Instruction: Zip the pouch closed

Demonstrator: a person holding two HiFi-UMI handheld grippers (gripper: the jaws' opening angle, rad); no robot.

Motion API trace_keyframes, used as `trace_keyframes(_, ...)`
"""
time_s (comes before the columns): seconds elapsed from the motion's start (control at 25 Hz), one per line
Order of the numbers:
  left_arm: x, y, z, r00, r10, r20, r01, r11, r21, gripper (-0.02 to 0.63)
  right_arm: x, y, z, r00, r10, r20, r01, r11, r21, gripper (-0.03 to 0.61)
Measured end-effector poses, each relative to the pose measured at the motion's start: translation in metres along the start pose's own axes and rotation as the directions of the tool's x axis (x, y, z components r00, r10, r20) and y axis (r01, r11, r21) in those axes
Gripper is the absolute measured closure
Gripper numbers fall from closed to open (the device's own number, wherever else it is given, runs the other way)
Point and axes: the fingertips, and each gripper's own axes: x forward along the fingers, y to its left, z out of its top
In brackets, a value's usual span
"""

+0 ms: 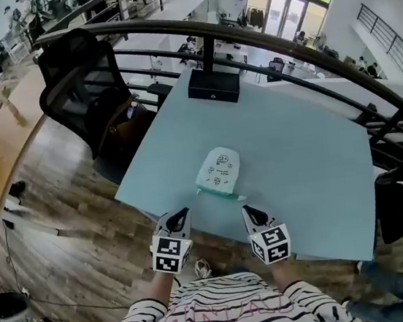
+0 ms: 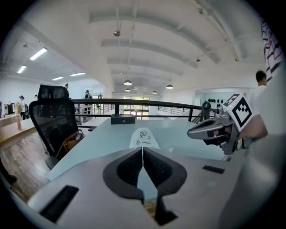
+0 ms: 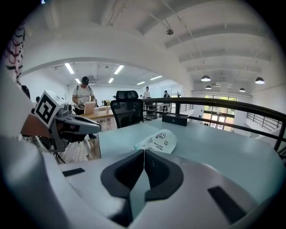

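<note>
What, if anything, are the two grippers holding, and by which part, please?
Nothing: the left gripper and right gripper are shut and empty; the white printed fabric pouch lies apart on the pale blue table.

the white pouch (image 1: 219, 171) with small dark printed figures and a teal zip edge lies flat on the pale blue counter (image 1: 309, 142), near its front edge.

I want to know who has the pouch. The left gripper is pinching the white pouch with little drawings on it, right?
No. The left gripper pinches nothing: its jaws are shut and empty. The white pouch with little drawings lies on the light blue table ahead of it, untouched, as the left gripper view shows.
</note>
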Motion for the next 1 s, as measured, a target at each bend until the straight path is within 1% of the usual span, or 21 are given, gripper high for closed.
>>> trace_keyframes(0.28,-0.016,-0.029,0.007,0.999,0.016,0.032,-0.015,1.0,-0.026,0.587,-0.022,0.003,-0.001,0.998,0.056,0.013,-0.056,0.998,-0.006,0.549)
trace_keyframes(0.64,-0.039,-0.068,0.005,0.997,0.06,0.04,-0.059,0.998,-0.02,0.587,-0.061,0.001,-0.01,0.994,0.105,0.036,-0.105,0.994,-0.005,0.549)
trace_keyframes(1.0,-0.055,-0.108,0.004,0.994,0.098,0.055,-0.097,0.995,-0.017,0.588,-0.1,-0.004,-0.017,0.986,0.138,0.092,-0.14,0.99,0.011,0.551)
